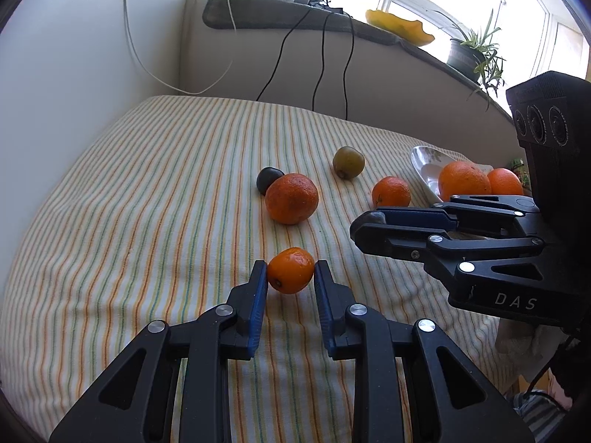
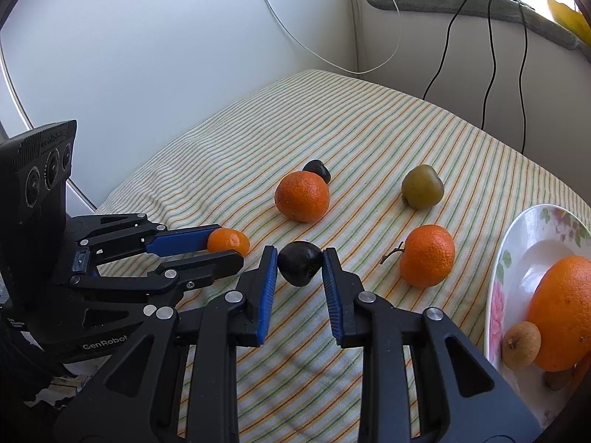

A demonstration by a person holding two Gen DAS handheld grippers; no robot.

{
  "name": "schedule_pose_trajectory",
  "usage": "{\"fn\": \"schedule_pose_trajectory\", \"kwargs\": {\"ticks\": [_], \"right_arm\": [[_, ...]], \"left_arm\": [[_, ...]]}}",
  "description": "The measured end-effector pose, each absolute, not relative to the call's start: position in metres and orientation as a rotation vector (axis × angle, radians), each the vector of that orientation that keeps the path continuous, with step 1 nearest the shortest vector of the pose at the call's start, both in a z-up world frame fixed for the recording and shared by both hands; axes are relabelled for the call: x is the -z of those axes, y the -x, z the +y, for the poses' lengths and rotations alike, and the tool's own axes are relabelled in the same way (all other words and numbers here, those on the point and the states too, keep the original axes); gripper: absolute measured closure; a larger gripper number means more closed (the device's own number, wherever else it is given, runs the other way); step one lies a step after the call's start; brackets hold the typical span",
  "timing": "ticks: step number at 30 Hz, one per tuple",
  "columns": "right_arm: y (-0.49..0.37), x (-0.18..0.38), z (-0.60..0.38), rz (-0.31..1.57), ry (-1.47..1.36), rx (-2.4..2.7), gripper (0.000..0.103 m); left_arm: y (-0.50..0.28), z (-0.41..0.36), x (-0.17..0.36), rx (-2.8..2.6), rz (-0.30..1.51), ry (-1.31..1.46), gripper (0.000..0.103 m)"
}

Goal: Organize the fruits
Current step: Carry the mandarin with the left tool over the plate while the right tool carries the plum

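Observation:
My left gripper [image 1: 290, 271] is shut on a small mandarin [image 1: 290, 270], held at its fingertips just over the striped cloth [image 1: 147, 192]; it also shows in the right wrist view [image 2: 228, 240]. My right gripper [image 2: 300, 263] is shut on a dark plum [image 2: 299, 263]. On the cloth lie a big orange [image 2: 302, 195], a second dark plum [image 2: 317, 170] behind it, a green-brown fruit [image 2: 422, 186] and a stemmed orange [image 2: 427, 255]. A flowered white plate [image 2: 517, 258] at the right holds a large orange [image 2: 565, 310] and a small brown fruit [image 2: 521, 345].
A wall [image 2: 147, 55] bounds the table at the left and a ledge [image 1: 295, 22] with hanging cables [image 1: 321, 62] at the back. A potted plant [image 1: 476, 55] and a yellow dish [image 1: 399, 26] stand on the windowsill.

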State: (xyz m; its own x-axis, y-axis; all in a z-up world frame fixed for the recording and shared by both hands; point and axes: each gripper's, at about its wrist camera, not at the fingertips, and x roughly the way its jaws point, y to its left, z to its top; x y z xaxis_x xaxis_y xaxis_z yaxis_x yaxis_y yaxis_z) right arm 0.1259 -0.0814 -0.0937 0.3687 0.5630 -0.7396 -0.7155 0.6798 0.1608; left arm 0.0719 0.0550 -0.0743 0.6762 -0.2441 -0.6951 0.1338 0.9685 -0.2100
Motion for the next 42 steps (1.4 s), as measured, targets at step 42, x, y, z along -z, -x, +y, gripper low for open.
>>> {"fn": "schedule_pose_trajectory", "kwargs": {"ticks": [42], "right_arm": [[-0.19,0.03,-0.226,0.751,0.101,-0.559,0.077]], "left_arm": [[-0.142,-0.066,0.038,0.423,0.729,0.089,0.079]]}}
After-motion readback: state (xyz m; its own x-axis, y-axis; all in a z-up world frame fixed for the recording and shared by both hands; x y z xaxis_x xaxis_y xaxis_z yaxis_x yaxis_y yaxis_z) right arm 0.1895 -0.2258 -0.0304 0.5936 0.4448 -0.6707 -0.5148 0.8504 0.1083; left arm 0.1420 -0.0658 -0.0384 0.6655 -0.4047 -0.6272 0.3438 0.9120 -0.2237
